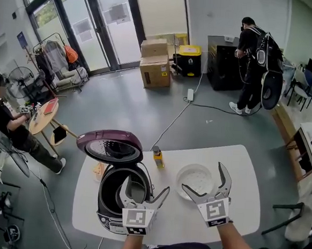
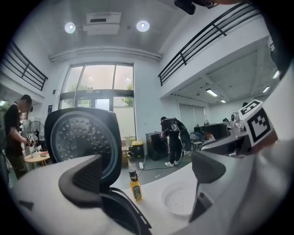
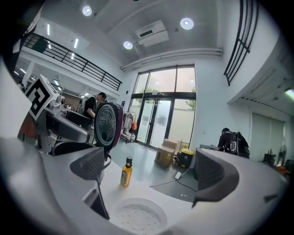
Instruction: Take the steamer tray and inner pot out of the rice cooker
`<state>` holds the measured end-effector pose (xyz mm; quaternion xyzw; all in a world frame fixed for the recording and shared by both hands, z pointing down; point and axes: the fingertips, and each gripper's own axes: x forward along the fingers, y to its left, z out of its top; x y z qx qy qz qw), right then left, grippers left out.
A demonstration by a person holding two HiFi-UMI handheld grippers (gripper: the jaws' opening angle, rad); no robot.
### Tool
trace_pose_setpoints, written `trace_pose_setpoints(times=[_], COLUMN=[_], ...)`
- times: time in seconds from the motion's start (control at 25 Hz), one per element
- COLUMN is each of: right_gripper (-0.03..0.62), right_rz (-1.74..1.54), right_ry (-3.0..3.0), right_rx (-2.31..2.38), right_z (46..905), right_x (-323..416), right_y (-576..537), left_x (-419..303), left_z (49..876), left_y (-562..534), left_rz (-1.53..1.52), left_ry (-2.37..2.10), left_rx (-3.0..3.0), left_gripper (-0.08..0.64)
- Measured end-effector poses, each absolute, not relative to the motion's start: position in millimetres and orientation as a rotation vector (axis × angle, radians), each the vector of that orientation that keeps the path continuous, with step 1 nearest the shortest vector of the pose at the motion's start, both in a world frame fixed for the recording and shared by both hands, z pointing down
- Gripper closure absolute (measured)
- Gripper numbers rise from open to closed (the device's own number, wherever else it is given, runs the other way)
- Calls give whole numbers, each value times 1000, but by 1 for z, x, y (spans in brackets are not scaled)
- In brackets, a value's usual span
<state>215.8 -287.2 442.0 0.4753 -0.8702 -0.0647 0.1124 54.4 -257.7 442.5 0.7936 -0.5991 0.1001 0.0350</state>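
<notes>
The rice cooker (image 1: pixel 112 198) stands on the left of the white table (image 1: pixel 246 209) with its purple lid (image 1: pixel 110 146) swung up. A dark pot with a grey inside (image 1: pixel 133 192) sits in its body. The white perforated steamer tray (image 1: pixel 195 181) lies on the table to the cooker's right, and shows again as the tray (image 2: pixel 181 201) and the tray (image 3: pixel 138 215). My left gripper (image 1: pixel 144 187) hangs open above the cooker's front right rim, empty; the left gripper (image 2: pixel 147 174) faces the lid (image 2: pixel 82 140). My right gripper (image 1: pixel 203 177) is open above the tray's near edge, and the right gripper (image 3: pixel 149 167) holds nothing.
A small yellow bottle (image 1: pixel 157 158) stands at the table's far edge between cooker and tray. An orange item (image 1: pixel 98 170) lies left of the cooker. A person sits at a round table (image 1: pixel 44 115) on the left; another stands far back. A cable (image 1: pixel 172 122) crosses the floor.
</notes>
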Motion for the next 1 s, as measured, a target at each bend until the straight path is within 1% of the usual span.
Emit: trace_pose_setpoints(times=[0.32, 0.52, 0.8, 1.0], right_gripper=[0, 0, 0, 2], right_rz=[-200, -100, 352, 812], right_ry=[-2581, -2643, -2743, -2782], right_rx=[1336, 1288, 1181, 1096], right_z=[432, 428, 444, 459], right_x=[152, 111, 61, 26], right_y=[-258, -247, -233, -231], left_x=[-25, -66, -130, -176], left_z=[432, 434, 458, 478], left_y=[-224, -211, -195, -191], left_rz=[315, 247, 34, -164], left_ry=[-1888, -1820, -1602, -1381], left_rx=[2392, 2352, 2196, 2043], left_gripper=[-34, -31, -31, -5])
